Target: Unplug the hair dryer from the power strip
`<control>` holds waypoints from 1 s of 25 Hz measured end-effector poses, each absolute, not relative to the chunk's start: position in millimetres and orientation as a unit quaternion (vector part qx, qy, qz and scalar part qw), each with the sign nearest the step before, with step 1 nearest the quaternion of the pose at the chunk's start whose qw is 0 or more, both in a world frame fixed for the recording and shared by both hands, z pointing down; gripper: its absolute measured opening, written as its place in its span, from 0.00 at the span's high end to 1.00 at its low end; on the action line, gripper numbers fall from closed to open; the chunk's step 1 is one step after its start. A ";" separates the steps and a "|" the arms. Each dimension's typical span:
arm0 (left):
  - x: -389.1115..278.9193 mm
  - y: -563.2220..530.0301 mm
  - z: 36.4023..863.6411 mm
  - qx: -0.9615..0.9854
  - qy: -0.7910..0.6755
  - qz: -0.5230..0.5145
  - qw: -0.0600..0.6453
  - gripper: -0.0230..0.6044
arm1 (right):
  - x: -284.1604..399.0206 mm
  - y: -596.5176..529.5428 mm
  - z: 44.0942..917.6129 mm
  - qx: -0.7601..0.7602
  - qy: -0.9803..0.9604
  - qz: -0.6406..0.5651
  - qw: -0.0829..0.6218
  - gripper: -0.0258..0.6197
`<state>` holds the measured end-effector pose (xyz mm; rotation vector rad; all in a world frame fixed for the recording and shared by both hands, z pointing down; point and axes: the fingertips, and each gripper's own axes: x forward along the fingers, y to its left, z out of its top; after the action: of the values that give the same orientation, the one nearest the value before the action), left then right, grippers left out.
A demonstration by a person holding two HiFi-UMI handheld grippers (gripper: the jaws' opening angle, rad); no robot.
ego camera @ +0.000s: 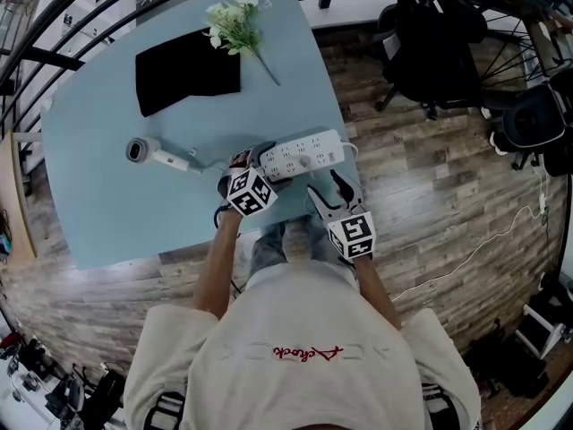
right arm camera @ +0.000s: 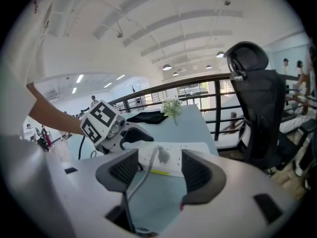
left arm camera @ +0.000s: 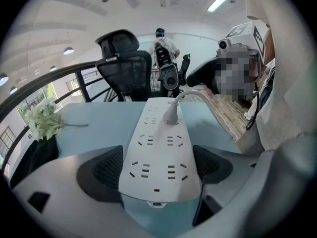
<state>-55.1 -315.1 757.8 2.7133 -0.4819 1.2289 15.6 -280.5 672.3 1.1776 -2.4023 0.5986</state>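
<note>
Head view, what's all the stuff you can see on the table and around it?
table: 1, light blue, under everything
power strip: 1, white, near table edge
plug: 1, pale grey, in the power strip
cord: 1, pale grey, from the plug toward the person
hair dryer: 1, white, left of the power strip
cloth: 1, black, far side
flowers: 1 bunch, white and green, by the cloth's corner
office chairs: at least 2, black, on the floor
floor: brown wood, around the table
left tool: grey, closed on the power strip's end
right tool: grey, open, cord between its jaws
</note>
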 end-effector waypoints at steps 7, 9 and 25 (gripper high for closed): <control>-54.5 -314.9 757.1 0.898 -0.160 0.406 0.062 0.29 | 1.4 -277.6 687.6 0.410 -0.857 0.220 0.220 0.52; -54.2 -314.9 756.9 0.898 -0.160 0.406 0.061 0.29 | -1.9 -280.4 691.4 0.414 -0.855 0.219 0.224 0.52; -54.8 -314.3 758.1 0.900 -0.159 0.402 0.062 0.29 | -16.5 -311.3 729.4 0.441 -0.831 0.211 0.263 0.54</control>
<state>-54.8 -314.3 758.1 2.7212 -0.4808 1.2146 -16.5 -311.3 729.4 1.1938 -2.2482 0.5701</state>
